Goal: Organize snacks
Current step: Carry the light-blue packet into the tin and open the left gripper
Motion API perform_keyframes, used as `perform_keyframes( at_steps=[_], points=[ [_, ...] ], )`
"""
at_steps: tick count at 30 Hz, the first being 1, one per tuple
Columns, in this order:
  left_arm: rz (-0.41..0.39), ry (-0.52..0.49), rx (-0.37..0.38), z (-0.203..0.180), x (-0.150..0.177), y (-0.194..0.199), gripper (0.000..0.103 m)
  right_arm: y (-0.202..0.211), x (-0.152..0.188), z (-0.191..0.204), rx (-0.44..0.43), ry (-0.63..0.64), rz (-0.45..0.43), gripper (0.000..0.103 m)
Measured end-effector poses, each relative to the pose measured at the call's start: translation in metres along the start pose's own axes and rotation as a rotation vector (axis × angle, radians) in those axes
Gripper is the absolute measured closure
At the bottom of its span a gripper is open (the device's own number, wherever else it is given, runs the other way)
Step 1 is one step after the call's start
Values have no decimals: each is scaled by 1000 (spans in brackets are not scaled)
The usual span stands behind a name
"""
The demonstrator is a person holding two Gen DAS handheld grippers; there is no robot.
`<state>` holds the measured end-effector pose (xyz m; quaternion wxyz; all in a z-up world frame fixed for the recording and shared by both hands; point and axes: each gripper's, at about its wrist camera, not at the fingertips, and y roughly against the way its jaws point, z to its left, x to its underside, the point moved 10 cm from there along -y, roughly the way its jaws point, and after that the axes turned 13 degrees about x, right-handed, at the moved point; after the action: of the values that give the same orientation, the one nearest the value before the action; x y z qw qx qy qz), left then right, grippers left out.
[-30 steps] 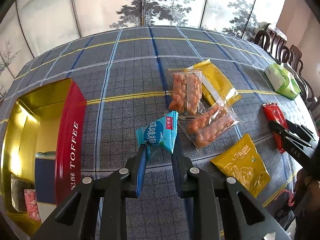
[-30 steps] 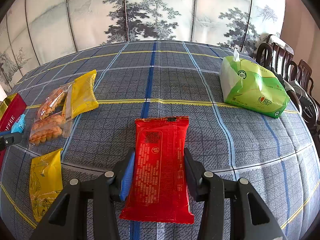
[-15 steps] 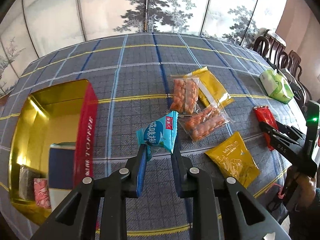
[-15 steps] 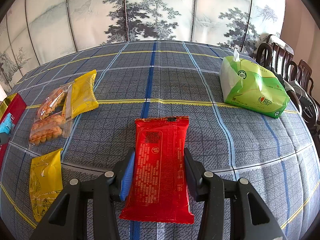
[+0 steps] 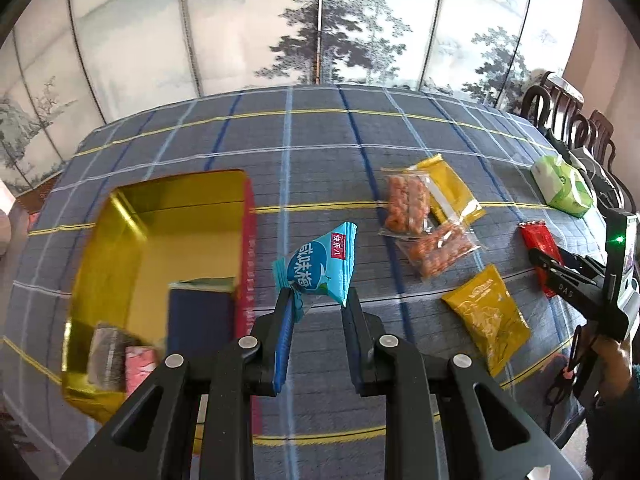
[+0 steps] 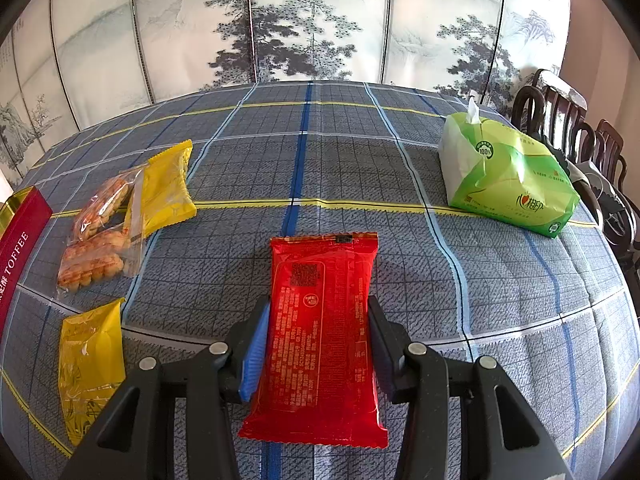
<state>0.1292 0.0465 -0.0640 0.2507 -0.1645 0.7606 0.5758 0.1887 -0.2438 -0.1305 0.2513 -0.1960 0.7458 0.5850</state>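
Observation:
My left gripper (image 5: 318, 295) is shut on a light blue snack packet (image 5: 316, 266), held in the air just right of the red toffee tin (image 5: 250, 248). The tin's gold inside holds a dark blue box (image 5: 198, 320) and two small packets. In the right wrist view my right gripper (image 6: 318, 306) is low on the table. Its pads press both long sides of a red packet (image 6: 324, 320) that lies flat on the cloth. The left wrist view shows that right gripper (image 5: 560, 276) over the same red packet (image 5: 538, 240).
Two clear bags of orange snacks (image 6: 98, 240) and two yellow packets (image 6: 168, 188) (image 6: 90, 364) lie between the tin (image 6: 18, 240) and the red packet. A green tissue pack (image 6: 504, 176) sits far right, with dark chairs (image 6: 560, 112) behind the table edge.
My left gripper has risen and drifted left with the blue packet, so the tin's inside shows more from above. The right gripper and the red packet have stayed put.

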Motion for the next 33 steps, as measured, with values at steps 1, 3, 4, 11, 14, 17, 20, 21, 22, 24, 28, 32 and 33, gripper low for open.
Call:
perform_keyframes(
  at_steps=[1,3,4,11,14,17,20,21,22,24,28,32,33],
  points=[
    [-3,2,-6,3,0,2,82,0,0,0,0,0,0,57],
    [-8,7,-19,11,2,7,82,0,0,0,0,0,0,57],
    [-10,12,-27,17,3,10,82,0,0,0,0,0,0,57],
    [-12,55,-75,53,13,21,82,0,0,0,0,0,0,57],
    [-10,63,-108,68,19,22,82,0,0,0,0,0,0,57],
    [-2,85,-129,83,24,21,82,0,0,0,1,0,0,57],
    [7,101,-147,96,30,20,82,0,0,0,1,0,0,57],
    [11,104,-154,100,32,20,82,0,0,0,1,0,0,57],
    [12,106,-158,103,33,20,82,0,0,0,1,0,0,57],
    [20,106,-162,108,36,19,82,0,0,0,2,1,0,57],
    [31,111,-174,115,42,16,82,0,0,0,1,0,0,57],
    [41,114,-186,120,47,13,82,0,0,1,1,0,0,57],
    [44,116,-187,122,48,12,82,0,0,1,2,0,0,57]
  ],
)
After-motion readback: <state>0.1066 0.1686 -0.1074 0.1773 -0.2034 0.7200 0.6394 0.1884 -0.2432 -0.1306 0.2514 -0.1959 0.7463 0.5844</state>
